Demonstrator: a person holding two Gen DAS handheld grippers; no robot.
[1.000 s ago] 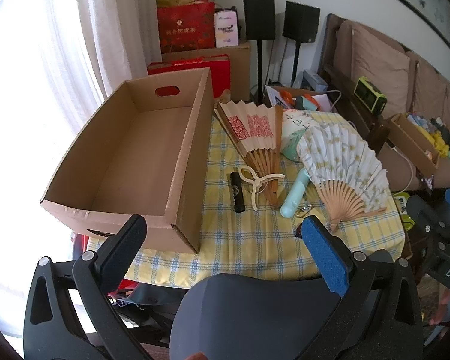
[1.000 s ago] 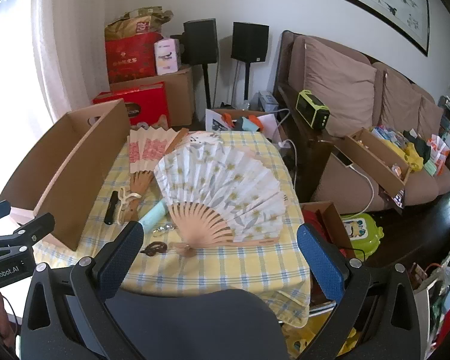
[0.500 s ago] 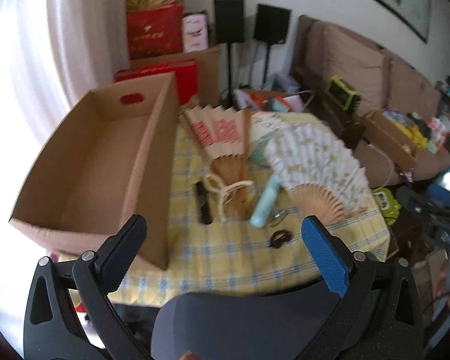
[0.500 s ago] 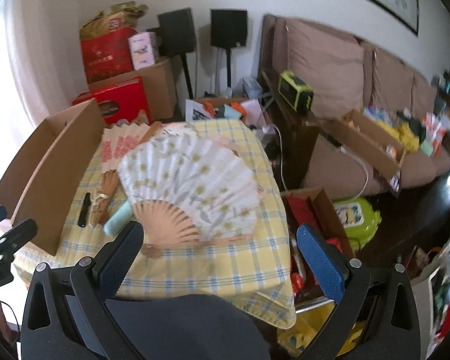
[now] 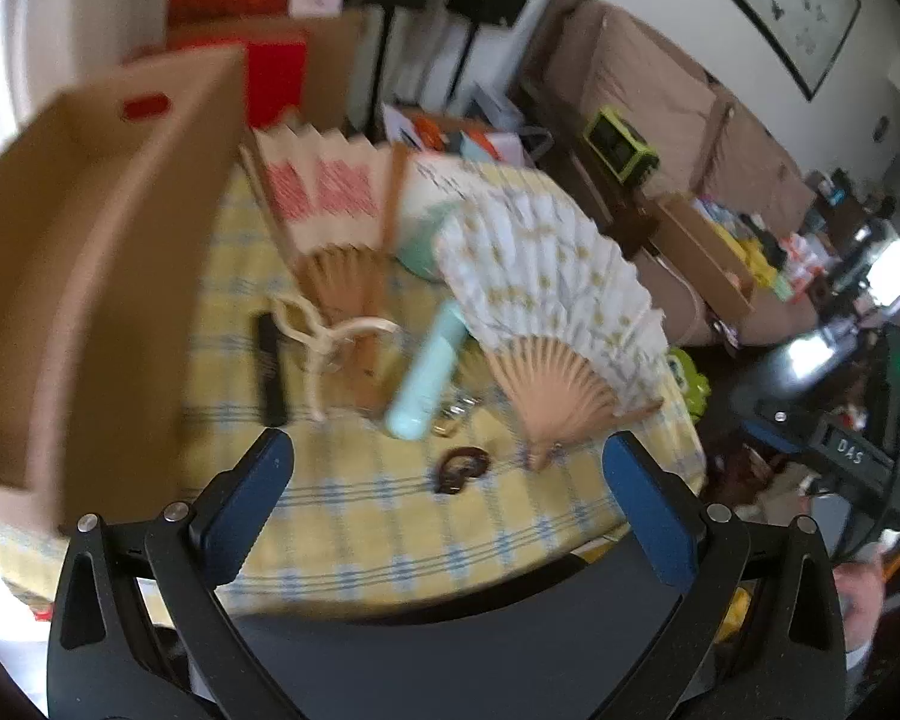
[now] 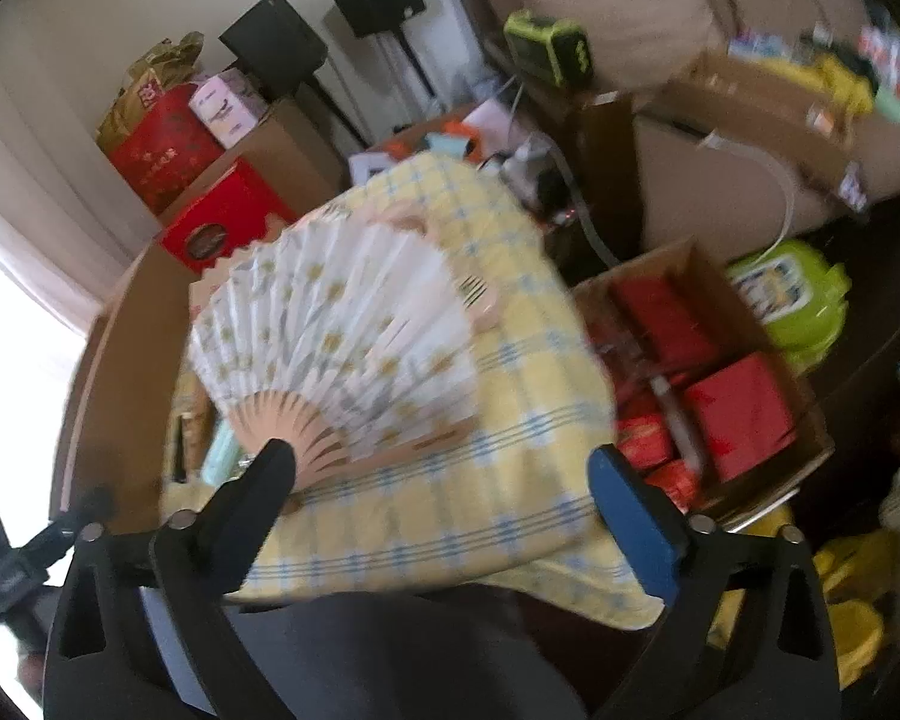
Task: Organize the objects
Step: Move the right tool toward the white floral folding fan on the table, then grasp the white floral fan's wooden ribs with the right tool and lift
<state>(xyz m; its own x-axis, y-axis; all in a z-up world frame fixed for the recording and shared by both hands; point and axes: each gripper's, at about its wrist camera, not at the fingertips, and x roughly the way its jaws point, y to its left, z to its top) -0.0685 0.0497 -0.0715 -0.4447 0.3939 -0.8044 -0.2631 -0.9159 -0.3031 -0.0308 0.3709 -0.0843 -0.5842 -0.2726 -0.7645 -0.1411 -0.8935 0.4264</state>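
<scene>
**Fans and small stuff spread on the checked cloth, both grippers empty**

Left gripper (image 5: 447, 501) has its blue-padded fingers spread wide with nothing between them, hanging over the yellow checked tablecloth (image 5: 390, 516). Right gripper (image 6: 441, 483) is wide too, jaws closing, nothing between them. The pleated white paper fan (image 5: 546, 282) with slim wooden ribs lies open beside a mint tube (image 5: 426, 378). The red-printed fan (image 5: 330, 204) sits next to the plain cardboard box (image 5: 90, 252). A black stick (image 5: 270, 369) and a cream claw clip (image 5: 324, 339) lie near it.
</scene>
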